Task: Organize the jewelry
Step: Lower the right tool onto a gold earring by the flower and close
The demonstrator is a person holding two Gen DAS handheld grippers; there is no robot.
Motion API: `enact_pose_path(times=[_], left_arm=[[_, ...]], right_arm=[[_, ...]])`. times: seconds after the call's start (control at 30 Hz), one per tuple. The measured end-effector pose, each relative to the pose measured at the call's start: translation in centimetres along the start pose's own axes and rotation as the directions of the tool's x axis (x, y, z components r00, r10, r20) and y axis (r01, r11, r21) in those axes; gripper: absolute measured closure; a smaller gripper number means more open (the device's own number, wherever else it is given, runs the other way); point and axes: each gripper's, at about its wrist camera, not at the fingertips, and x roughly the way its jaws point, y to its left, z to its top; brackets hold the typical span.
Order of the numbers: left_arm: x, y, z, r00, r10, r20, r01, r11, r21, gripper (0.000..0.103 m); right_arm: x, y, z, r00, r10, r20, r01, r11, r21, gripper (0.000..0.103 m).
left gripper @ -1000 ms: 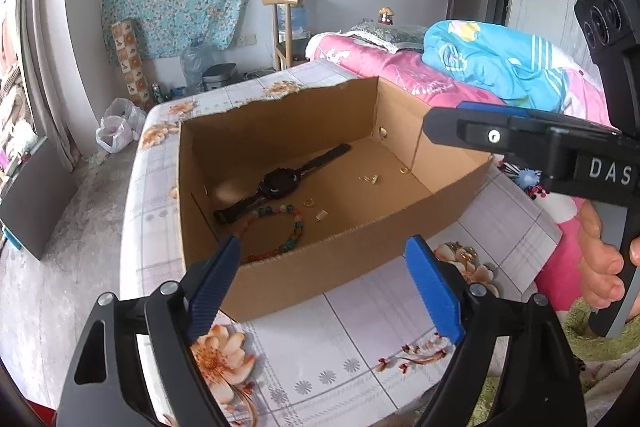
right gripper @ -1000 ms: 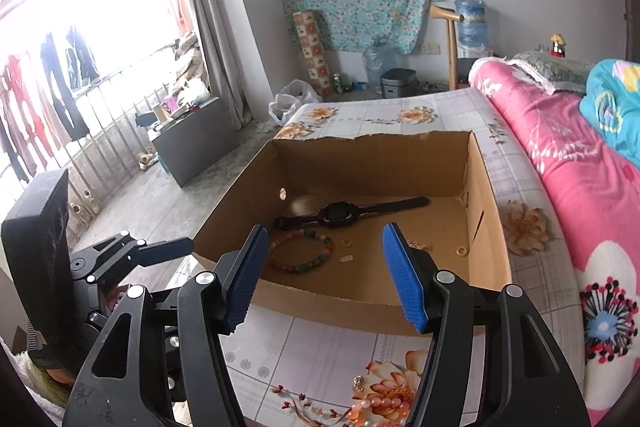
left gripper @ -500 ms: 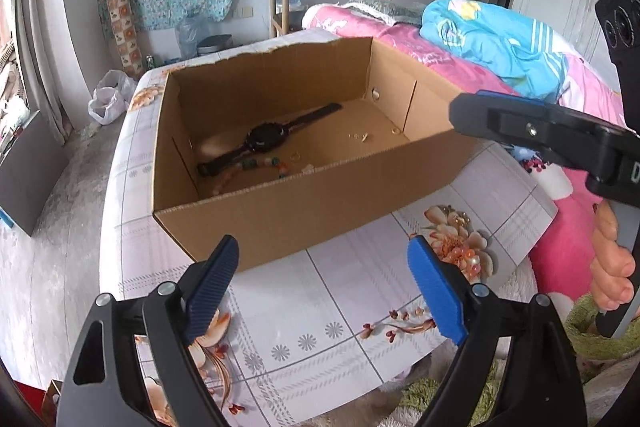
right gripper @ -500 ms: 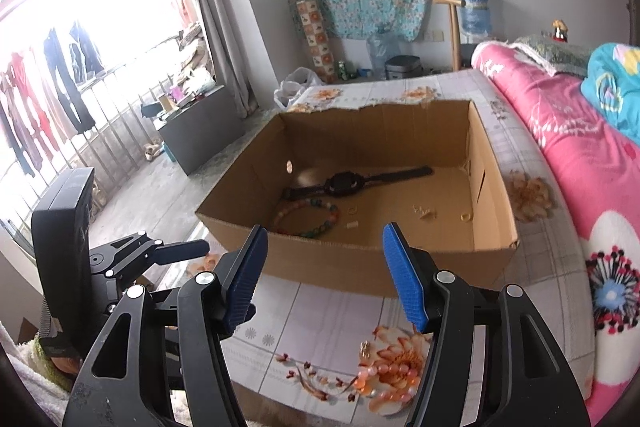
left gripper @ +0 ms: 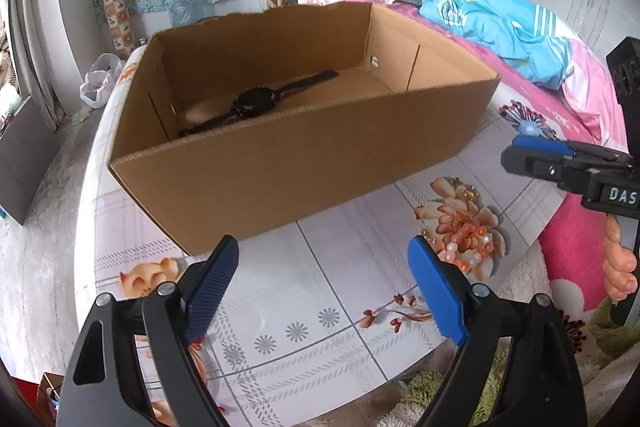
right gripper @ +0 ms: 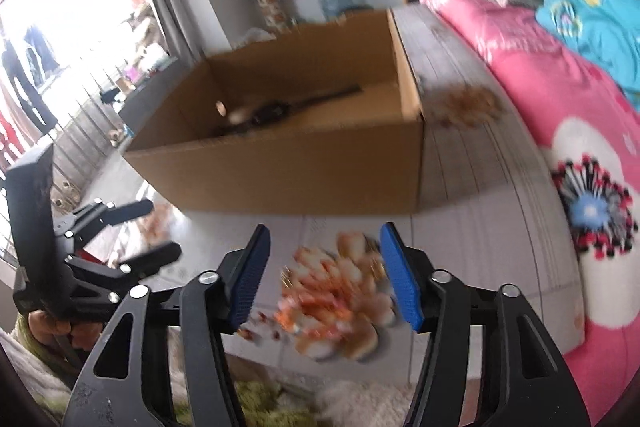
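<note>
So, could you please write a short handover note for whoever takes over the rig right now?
Left gripper: jaws open, empty, above the floral tablecloth in front of the cardboard box.
Right gripper: jaws closing, nothing gripped yet; the pink-and-orange bead bracelet lies on the cloth below and between them.
Done: a black wristwatch lies in the box; the rest of the box floor is hidden behind the near wall.
Left: grip the bracelet and probably move it into the box. The right view is blurred, so check the alignment first.
</note>
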Motion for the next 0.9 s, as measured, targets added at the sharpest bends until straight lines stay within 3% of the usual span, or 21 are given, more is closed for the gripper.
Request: enact_pose_path(times=[0.27,0.47,0.7,0.9], left_arm=[[1.8,-1.2,-1.2,0.998,-0.068,-0.008,0.069,0.997,0.045,0.019],[3.1,-3.6,-1.1,0.991,-0.136,0.006,0.133,0.973,0.191,0.042],[5.4,-6.1,-0.3,0.981,-0.188,-0.043,0.192,0.925,0.328,0.069],[7.2,-7.7,-0.1,0.978,-0.187,-0.096,0.209,0.901,0.380,0.083]], right_arm=[[1.5,0.7,-2.1,0.995,-0.014,-0.095,0.013,1.000,-0.017,0.064],[2.7,1.3,-3.2,0.988,-0.016,-0.152,0.010,0.999,-0.041,0.077],[3.5,0.7,-3.2,0.986,-0.002,-0.168,0.000,1.000,-0.014,0.078],[4.0,-0.2,-3.2,0.986,0.007,-0.168,-0.005,1.000,0.015,0.078]])
